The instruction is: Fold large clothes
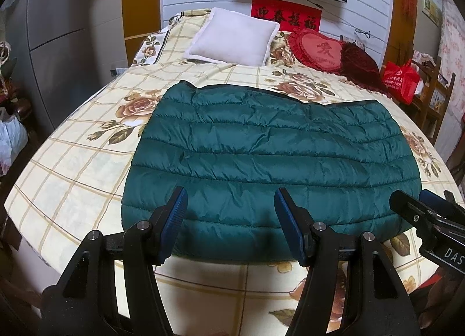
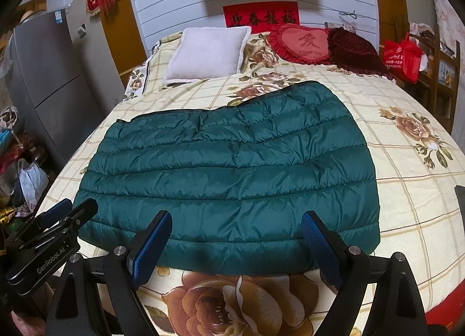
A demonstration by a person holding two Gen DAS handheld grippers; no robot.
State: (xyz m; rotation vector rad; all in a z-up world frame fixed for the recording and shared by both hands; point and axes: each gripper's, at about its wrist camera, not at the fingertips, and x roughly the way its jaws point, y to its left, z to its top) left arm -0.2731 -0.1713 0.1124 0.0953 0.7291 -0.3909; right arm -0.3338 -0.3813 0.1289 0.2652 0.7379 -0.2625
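A white pillow (image 1: 234, 38) is seen at eleven o'clock on the floral bed (image 1: 72, 144). At centre, a green quilted jacket (image 1: 270, 147) lies already folded flat. The left gripper (image 1: 229, 214) and right gripper (image 2: 237, 237) are held at six o'clock, jaws apart and empty, apparently poised over its near edge for another fold.

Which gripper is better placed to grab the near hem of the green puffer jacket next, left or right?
Close call, leaning right. The right gripper is open wider and straddles the near hem of the green puffer jacket. The left gripper is also open over that hem, with a narrower gap.
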